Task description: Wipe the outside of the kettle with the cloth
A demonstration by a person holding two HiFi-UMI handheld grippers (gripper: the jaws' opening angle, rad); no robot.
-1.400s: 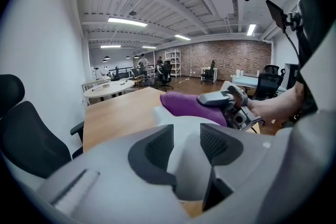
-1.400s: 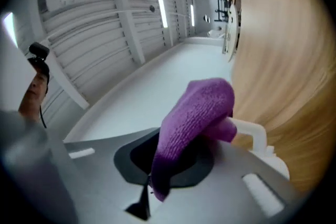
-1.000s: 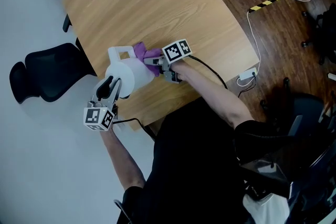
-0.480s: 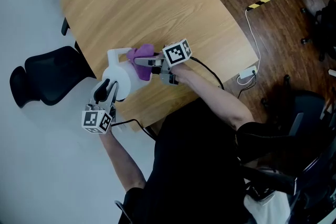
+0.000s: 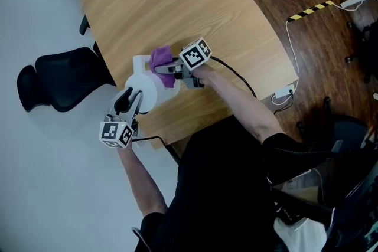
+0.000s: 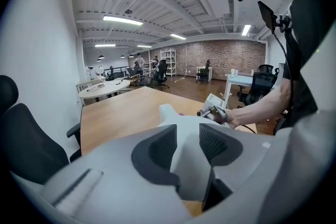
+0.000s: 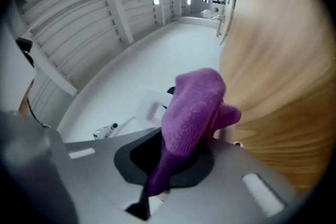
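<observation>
the right gripper (image 5: 170, 70) has come up off the flank of the kettle (image 5: 146, 88) and rolled. the cloth (image 5: 160, 58) now sits higher, at the kettle's top beside the spout (image 5: 140, 62). the kettle and the left gripper (image 5: 129, 100) have kept their place.

the right forearm reaches in over the table (image 5: 177, 3) from the kettle's right, wrist turned. its jaws are closed on a fold of the purple cloth, which bulges out past the tips. the left arm comes up from the kettle's near side with the gripper tipped a little down. its jaws clasp the kettle's white handle (image 6: 190, 165) and have just eased open a touch with the handle between them.

the kettle stands upright near the table edge closest to the person, with a black chair (image 5: 59, 79) just past that edge on its left.

each gripper's cube (image 5: 195, 54) bears black-and-white square markers.

only the left gripper view shows the room beyond the kettle: a brick wall (image 6: 226, 63) and a round table (image 6: 102, 91). only the right gripper view shows the cloth pinched deep between the pads. only the head view shows yellow-black tape (image 5: 310, 9) on the floor, well away from the kettle.
</observation>
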